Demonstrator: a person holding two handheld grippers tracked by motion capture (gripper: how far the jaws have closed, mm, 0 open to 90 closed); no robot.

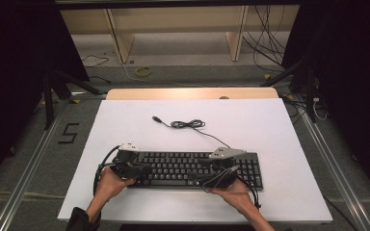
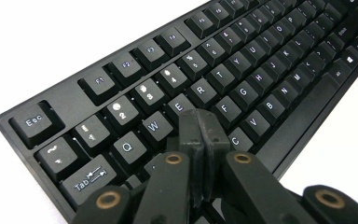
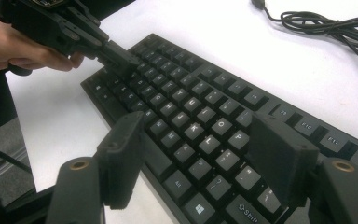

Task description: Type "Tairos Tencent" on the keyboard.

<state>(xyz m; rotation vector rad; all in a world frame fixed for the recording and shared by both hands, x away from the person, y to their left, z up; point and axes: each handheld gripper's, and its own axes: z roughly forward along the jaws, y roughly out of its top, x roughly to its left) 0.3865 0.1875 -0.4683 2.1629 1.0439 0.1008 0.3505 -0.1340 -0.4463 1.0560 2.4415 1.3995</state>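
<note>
**Typing under way, left tip on the keys**

Left gripper (image 2: 200, 135), jaws clenched empty, pokes keys near D on the keyboard (image 1: 192, 168) at the mat's near edge. Right gripper (image 3: 200, 154) hangs released above the right-hand keys. Progress seems early; most pressing probably remains.

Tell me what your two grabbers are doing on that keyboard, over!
Left gripper shut, tips down on keyboard near the D key. Right gripper open over the right-hand keys, holding nothing. Keyboard cable coiled behind, clear of both.
</note>
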